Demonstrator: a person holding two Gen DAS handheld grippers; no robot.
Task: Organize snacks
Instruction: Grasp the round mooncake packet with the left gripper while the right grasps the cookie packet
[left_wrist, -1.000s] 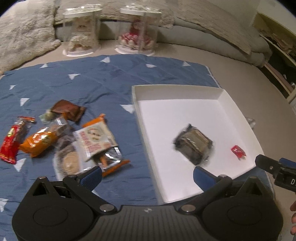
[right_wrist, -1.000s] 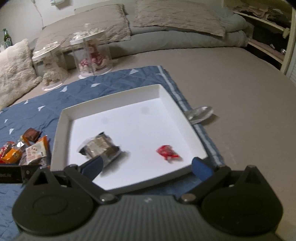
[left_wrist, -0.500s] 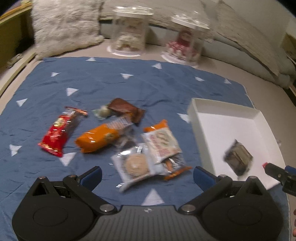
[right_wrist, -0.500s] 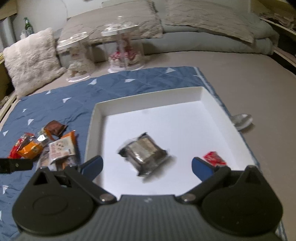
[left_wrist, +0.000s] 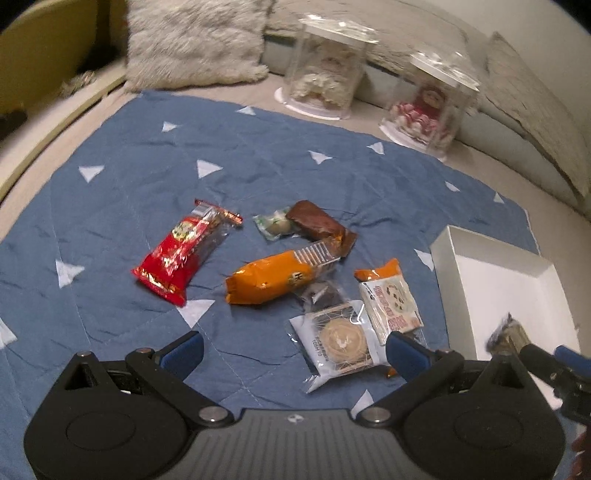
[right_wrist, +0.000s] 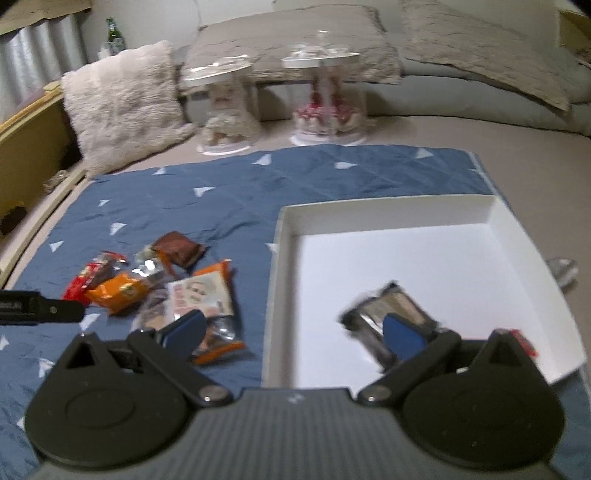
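Cookie pack (left_wrist: 341, 341) between left jaws | both jaws apart | tray (right_wrist: 491, 210) right

Snack pile (left_wrist: 291, 280) mid-frame on quilt (left_wrist: 147, 177) in left wrist view, tray (left_wrist: 491, 273) at right edge on same quilt. In right wrist view: tray (right_wrist: 406, 218) right of centre, pile (right_wrist: 159, 280) to its left; two wrapped items in tray, dark pack (right_wrist: 391, 310) lower centre, small one (right_wrist: 521, 339) lower right corner. Two domed cases (right_wrist: 273, 99) behind quilt, upper centre; pillow (right_wrist: 122, 107) upper left.
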